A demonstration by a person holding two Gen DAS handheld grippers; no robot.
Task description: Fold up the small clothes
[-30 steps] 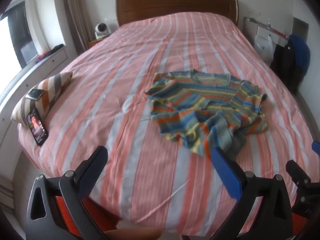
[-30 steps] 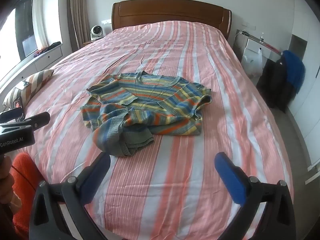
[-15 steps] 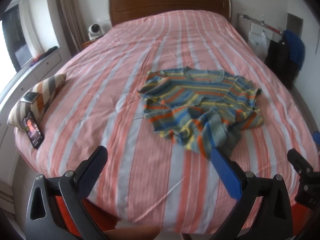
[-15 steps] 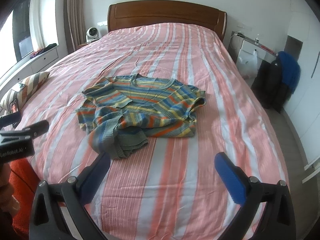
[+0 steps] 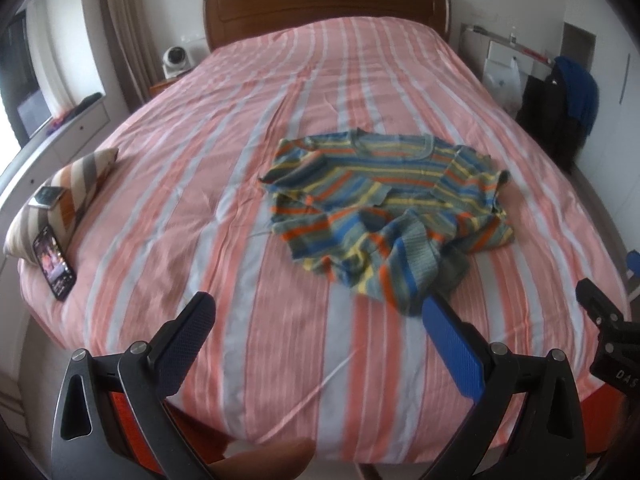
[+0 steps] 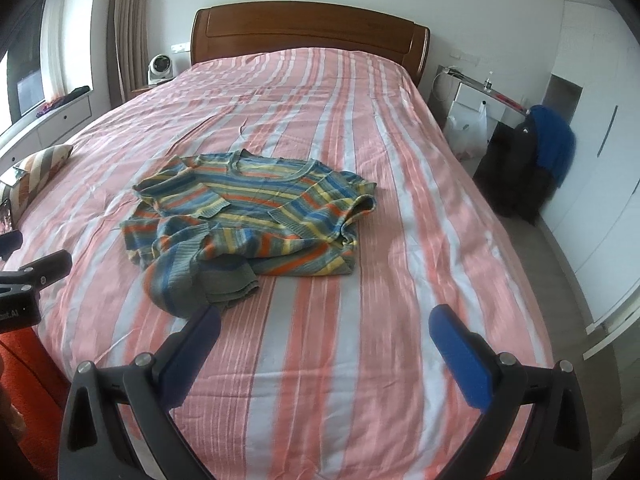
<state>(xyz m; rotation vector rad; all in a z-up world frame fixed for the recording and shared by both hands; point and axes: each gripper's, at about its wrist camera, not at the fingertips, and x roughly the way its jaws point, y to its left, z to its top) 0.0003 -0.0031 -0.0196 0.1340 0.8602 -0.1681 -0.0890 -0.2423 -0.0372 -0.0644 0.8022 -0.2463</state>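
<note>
Striped knit sweater (image 5: 384, 208) lies rumpled on the bed (image 5: 200, 216), nearer the foot edge than the headboard (image 5: 324, 4), roughly midway between the two side edges. Neckline points toward the headboard. One sleeve is folded across the chest; the lower hem is bunched into a heap toward the foot edge, grey ribbing showing.

Left gripper (image 5: 316, 320): fingers spread wide apart, nothing between them, held above the foot edge of the bed. Its blue finger (image 5: 452, 348) overlaps the bunched hem in the left wrist view; contact cannot be judged.

Right gripper (image 6: 324, 324): fingers also wide apart and empty, held above the foot edge, toward the right side of the sweater. Its dark finger (image 6: 192, 344) sits just short of the hem heap in the right wrist view.

Striped cushion (image 5: 68, 196) rests at the left edge of the bed, with a lit phone (image 5: 54, 262) leaning against it and a second device on top. Dark and blue clothing (image 6: 532, 156) hangs beside the bed's right edge.
</note>
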